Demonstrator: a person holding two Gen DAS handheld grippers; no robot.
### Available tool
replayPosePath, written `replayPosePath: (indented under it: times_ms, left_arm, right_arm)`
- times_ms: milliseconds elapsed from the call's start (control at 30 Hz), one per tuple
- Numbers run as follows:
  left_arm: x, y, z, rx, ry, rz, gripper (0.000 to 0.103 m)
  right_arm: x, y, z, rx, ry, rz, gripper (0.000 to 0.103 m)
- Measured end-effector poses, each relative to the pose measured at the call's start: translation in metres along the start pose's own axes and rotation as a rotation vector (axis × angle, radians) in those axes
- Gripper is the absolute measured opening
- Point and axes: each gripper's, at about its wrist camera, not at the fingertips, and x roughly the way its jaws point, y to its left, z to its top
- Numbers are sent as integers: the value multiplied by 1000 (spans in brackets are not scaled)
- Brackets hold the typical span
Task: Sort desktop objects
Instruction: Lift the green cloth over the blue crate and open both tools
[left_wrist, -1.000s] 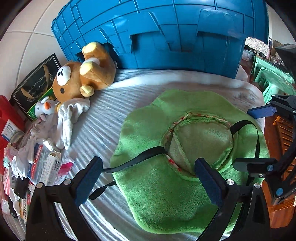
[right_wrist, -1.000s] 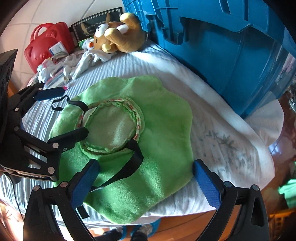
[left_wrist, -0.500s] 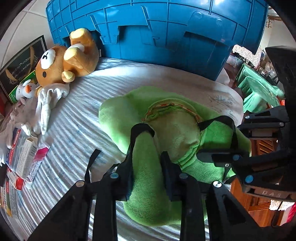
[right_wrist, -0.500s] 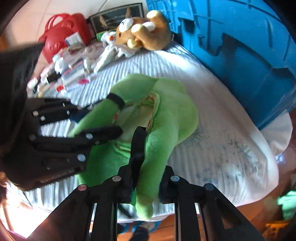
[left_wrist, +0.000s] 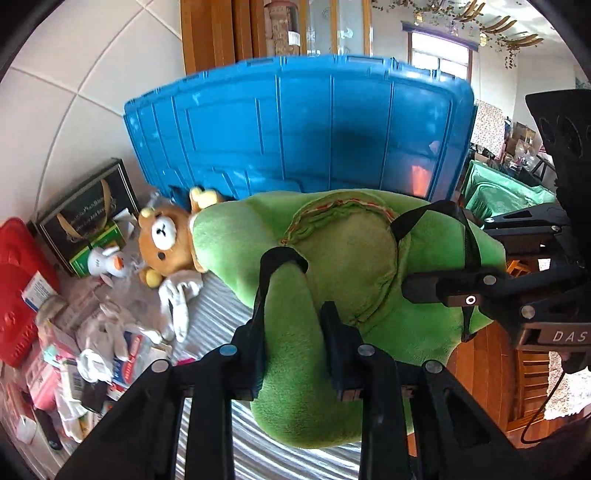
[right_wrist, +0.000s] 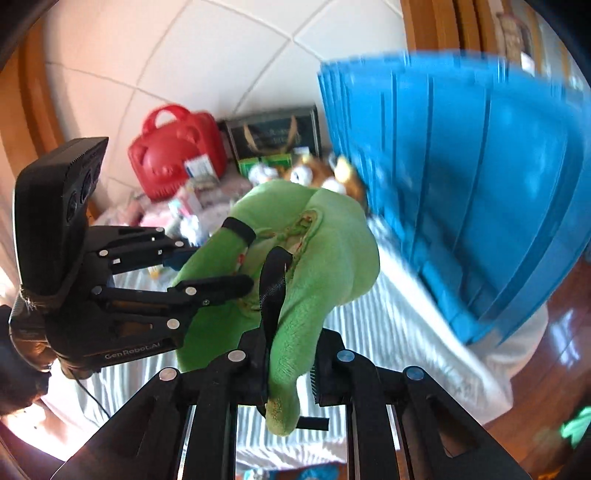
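Observation:
A green plush hat (left_wrist: 354, 266) with black straps hangs between my two grippers, lifted off the striped bed cover (left_wrist: 218, 314). My left gripper (left_wrist: 295, 325) is shut on its near brim. My right gripper (right_wrist: 290, 354) is shut on the opposite brim and a black strap (right_wrist: 271, 291). The hat also shows in the right wrist view (right_wrist: 332, 251), bunched and folded. The right gripper shows at the right of the left wrist view (left_wrist: 480, 291); the left gripper shows at the left of the right wrist view (right_wrist: 207, 273).
A big blue plastic crate (left_wrist: 303, 129) stands behind the hat. A brown teddy bear (left_wrist: 166, 240), white duck toy (left_wrist: 107, 262), white gloves, medicine boxes (left_wrist: 74, 369), a dark gift box (left_wrist: 88, 210) and a red case (right_wrist: 177, 147) lie at the left.
Both grippers went from open over the flat hat to shut on its brim. They have since raised the hat off the bed, and both views now tilt upward.

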Motion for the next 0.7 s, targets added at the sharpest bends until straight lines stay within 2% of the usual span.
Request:
replayPosePath:
  times_ms: [167,300,400,533,700]
  left_arm:
    - [-41,5,53,62,-108,22,27]
    - [-67,0,102,125,-222,30,27]
    - [-76,-7,144,162,-301,30,27]
    - [-61,-14,197,178,-359,3,27]
    - [-15,-22,253,167,-369,-11,27]
  right_arm:
    - [-46,19,44,-61,-137,-56,15]
    - [-89,28,84,-126,-276,-142,15]
    - [-115,19,113,-135,-364,-215,15]
    - [-135,-12,149,-95,-428,-281,15]
    - [-134,-65,182,-47,-426,-334,15]
